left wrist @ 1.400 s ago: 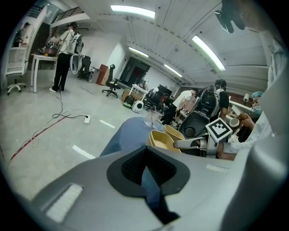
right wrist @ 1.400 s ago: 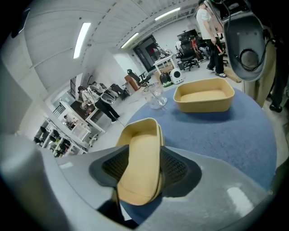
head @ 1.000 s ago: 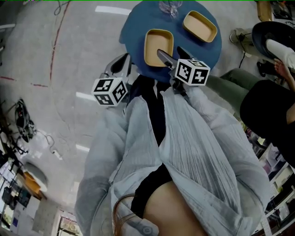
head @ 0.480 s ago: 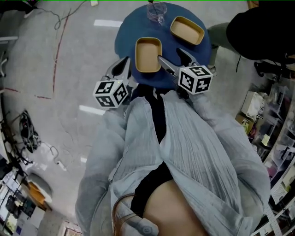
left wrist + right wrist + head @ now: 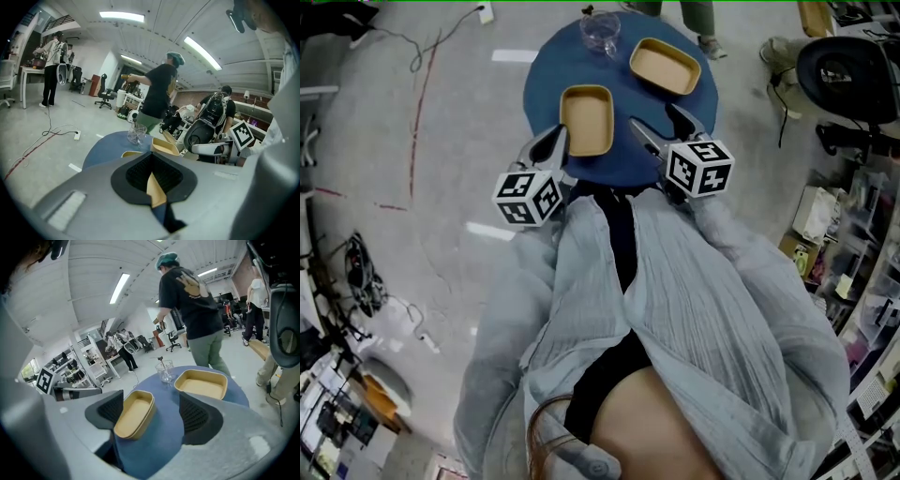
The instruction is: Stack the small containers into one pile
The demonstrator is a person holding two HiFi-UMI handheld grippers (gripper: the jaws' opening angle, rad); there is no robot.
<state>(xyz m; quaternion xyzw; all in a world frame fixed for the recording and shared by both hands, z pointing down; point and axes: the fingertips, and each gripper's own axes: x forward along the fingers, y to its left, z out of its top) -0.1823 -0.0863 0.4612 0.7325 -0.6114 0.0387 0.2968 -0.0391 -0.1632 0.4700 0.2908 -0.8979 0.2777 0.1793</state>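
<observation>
container point(image 5: 133, 414) beside left finger of right gripper point(image 5: 153, 413); fingers wide, closing, nothing held.

Your right tongs point(image 5: 654, 115) were over the near tray point(image 5: 586, 120), with one jaw inside it. Now they have slid off to its right and are closing, with only bare surface point(image 5: 619, 167) between them. Your left tongs point(image 5: 555, 139) have come up beside the tray's left edge. The person in green trousers point(image 5: 698, 14) has walked round to the far side.
</observation>
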